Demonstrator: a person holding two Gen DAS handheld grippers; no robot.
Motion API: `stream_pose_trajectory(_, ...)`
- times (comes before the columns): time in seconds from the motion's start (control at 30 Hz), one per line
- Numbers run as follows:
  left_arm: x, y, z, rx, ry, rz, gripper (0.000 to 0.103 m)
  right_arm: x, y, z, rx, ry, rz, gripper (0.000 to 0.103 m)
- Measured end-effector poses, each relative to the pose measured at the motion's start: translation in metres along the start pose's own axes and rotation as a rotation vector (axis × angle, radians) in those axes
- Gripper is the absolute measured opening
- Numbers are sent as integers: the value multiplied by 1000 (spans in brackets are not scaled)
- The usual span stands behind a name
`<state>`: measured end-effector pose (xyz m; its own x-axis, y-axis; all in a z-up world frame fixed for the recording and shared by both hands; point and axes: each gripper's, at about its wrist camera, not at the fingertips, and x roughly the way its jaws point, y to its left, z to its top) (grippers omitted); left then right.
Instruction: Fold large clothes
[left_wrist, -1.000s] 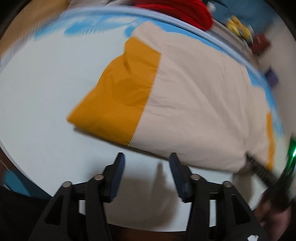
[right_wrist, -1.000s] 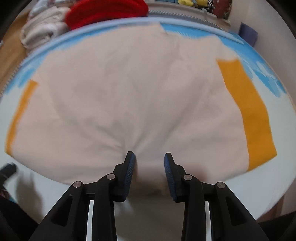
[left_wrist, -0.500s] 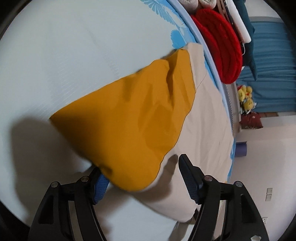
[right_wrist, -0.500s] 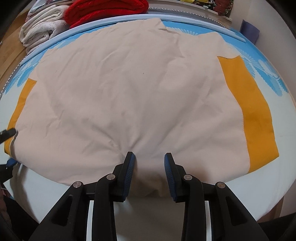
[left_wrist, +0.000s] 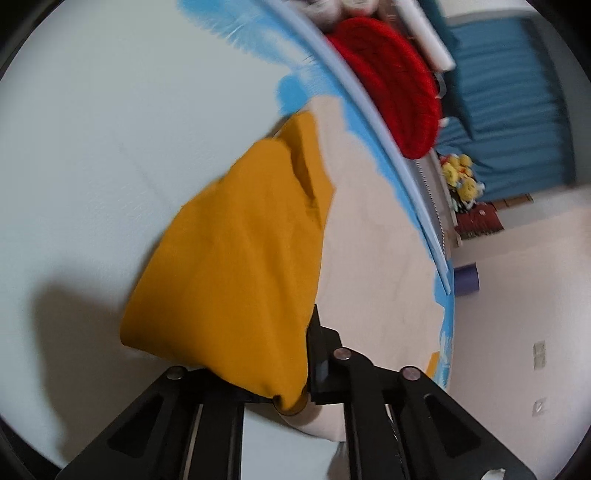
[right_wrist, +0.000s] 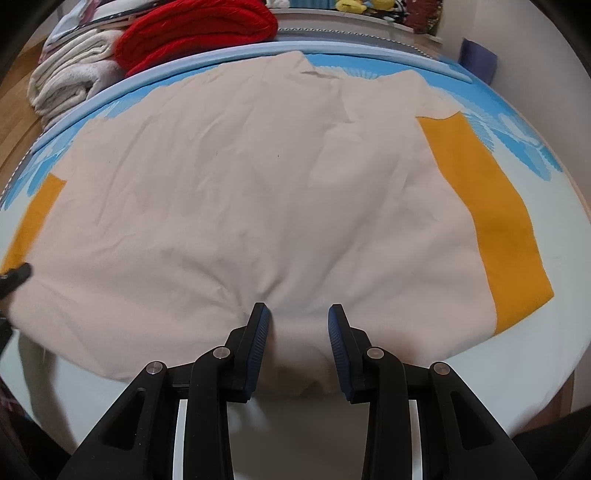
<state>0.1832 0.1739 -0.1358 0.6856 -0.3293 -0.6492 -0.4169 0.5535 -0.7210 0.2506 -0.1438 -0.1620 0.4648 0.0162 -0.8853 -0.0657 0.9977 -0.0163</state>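
Cream cloth with two orange sleeves made up the one large shirt (right_wrist: 258, 206), spread nearly flat across the pale bed (right_wrist: 554, 332). The fold had barely begun. The left gripper (left_wrist: 291, 369) was clenched on the orange sleeve (left_wrist: 236, 280) at the shirt's 9 o'clock side, and that cloth stood bunched and raised off the bed. The second sleeve (right_wrist: 487, 221) lay flat at 3 o'clock. The right gripper (right_wrist: 295, 332) rested at the 6 o'clock hem with its fingers parted, cloth between them but not pinched. By my judgement, both sleeves and the body fold remained to be done. Beyond 12 o'clock lay one red blanket (right_wrist: 195, 33) and one white towel pile (right_wrist: 70, 81).
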Motion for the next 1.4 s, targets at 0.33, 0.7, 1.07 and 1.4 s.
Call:
stream_pose_trajectory(0.33,-78,-24,20,206,-103,163,5,-23,81,-2,-162,-70,54,35)
stream_pose_trajectory(0.7,-70,-85,-9,426,-148,196,4,-32,56,26,-151,51,188,35)
stream_pose_trajectory(1.07,-11,-207,-101,755,-92,70,3,-145,-97,102,-202,-276,67,55)
stream_pose_trajectory(1.4,117,-241,-235,1061,284,97,9,-131,-176,98,42,-205,70,55)
